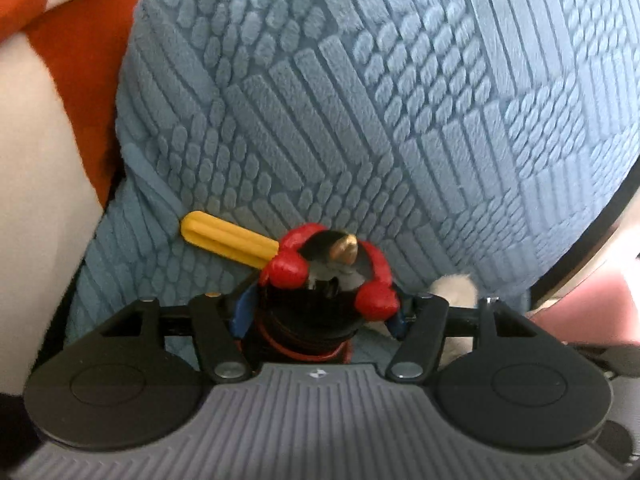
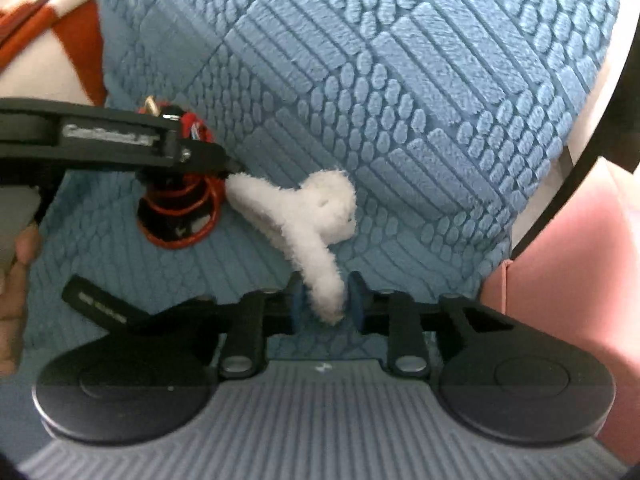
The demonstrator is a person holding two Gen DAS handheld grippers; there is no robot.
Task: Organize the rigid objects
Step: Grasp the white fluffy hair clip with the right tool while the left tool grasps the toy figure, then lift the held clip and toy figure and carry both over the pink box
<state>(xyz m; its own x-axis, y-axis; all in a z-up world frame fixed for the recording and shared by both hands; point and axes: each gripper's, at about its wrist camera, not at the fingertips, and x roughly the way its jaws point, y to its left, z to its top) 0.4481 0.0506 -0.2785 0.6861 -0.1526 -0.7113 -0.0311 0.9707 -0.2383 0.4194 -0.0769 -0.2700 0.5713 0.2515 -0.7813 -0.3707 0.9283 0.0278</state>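
Step in hand: both tongs are at the pick-up stage, each at its own item on the blue cushion point(image 2: 400, 80).

Left gripper point(image 1: 318, 308): the blue fingertips point(image 1: 240, 312) sit on either side of a black-and-red toy point(image 1: 328, 276) and press against its body. It is judged gripped, though contact is partly hidden by the toy itself. A yellow stick point(image 1: 228, 240) projects from the toy toward the far left, lying on the cushion. In the right wrist view this gripper enters from the left, with red loops of the toy hanging below it.

Right gripper point(image 2: 326, 304): the fingers are narrowed around the near leg of a white fluffy clip point(image 2: 308, 216). Whether the pads actually pinch the leg cannot be told; a slight gap may remain. The clip's far-left leg touches the toy.

Next move, as a judgement: confirm closure on the leg, then lift each item straight off the cushion, separating them so the clip does not drag the loops. A pink box point(image 2: 560, 264) stands near right, a likely destination.
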